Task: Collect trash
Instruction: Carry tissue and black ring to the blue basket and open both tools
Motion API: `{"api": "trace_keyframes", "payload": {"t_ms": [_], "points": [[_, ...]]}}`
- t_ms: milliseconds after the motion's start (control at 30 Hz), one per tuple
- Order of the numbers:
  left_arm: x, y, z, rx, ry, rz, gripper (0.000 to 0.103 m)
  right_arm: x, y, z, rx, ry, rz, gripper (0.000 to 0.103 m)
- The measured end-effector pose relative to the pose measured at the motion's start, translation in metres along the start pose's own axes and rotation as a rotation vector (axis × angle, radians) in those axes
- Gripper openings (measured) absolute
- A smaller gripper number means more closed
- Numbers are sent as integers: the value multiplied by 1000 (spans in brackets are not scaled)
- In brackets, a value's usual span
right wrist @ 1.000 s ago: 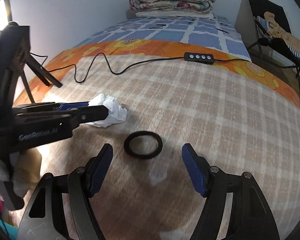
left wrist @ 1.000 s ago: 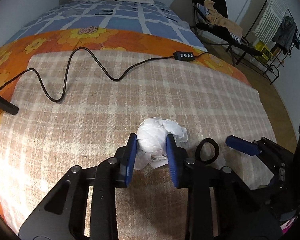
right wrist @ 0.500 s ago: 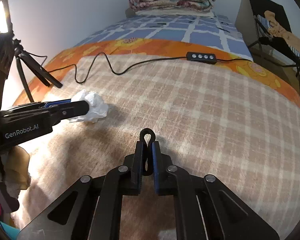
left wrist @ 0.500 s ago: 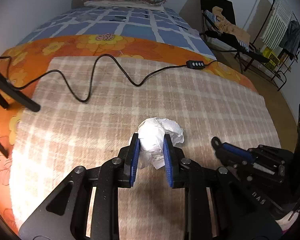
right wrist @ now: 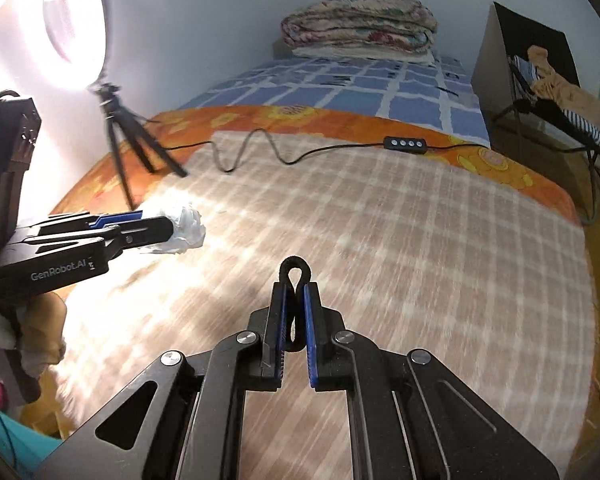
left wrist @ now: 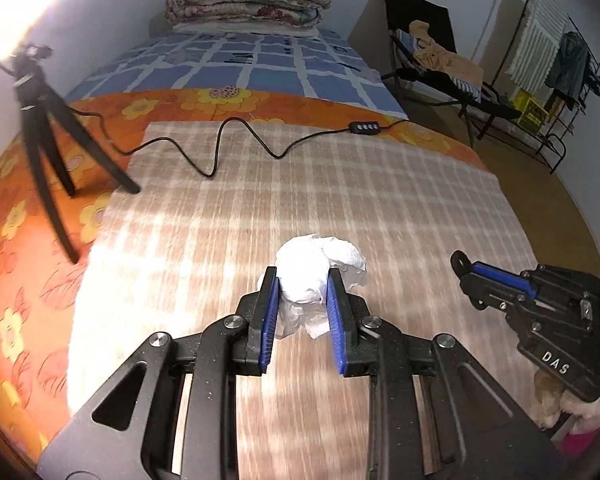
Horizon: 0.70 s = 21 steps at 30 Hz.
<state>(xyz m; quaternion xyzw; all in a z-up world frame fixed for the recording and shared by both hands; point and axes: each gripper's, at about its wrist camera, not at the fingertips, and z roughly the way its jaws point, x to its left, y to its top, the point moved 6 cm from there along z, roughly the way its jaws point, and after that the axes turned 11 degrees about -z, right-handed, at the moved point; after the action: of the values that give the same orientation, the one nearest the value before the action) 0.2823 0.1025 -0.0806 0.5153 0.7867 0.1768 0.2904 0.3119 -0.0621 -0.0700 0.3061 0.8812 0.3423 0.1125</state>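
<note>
Once right gripper (right wrist: 295,334) jaws snapped together, black ring (right wrist: 296,276) pinched flat between them. Crumpled paper (left wrist: 314,276) clamped between left gripper (left wrist: 302,304) jaws. Both items raised off bed (left wrist: 380,184); disposal judged next.

Black left gripper (left wrist: 302,284), blue-padded fingers (left wrist: 271,312), silver screws, "GenRobot.AI" marking

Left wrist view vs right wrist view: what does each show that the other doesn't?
Left wrist only: the clothes rack far right, and the paper wad head-on in the left gripper. Right wrist only: the lit ring light, and the black ring pinched flat in the right gripper. Both: plaid blanket, cable with inline remote, tripod, folded quilt.
</note>
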Motion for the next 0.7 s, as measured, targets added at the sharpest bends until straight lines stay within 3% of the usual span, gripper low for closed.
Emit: {"api": "trace_keyframes", "payload": {"t_ms": [367, 700], "points": [[-10, -62, -82, -12, -18, 50, 22, 47, -39, -73, -19, 24, -29, 7], [-15, -146, -137, 35, -40, 97, 22, 96, -98, -122, -2, 61, -48, 7]]}}
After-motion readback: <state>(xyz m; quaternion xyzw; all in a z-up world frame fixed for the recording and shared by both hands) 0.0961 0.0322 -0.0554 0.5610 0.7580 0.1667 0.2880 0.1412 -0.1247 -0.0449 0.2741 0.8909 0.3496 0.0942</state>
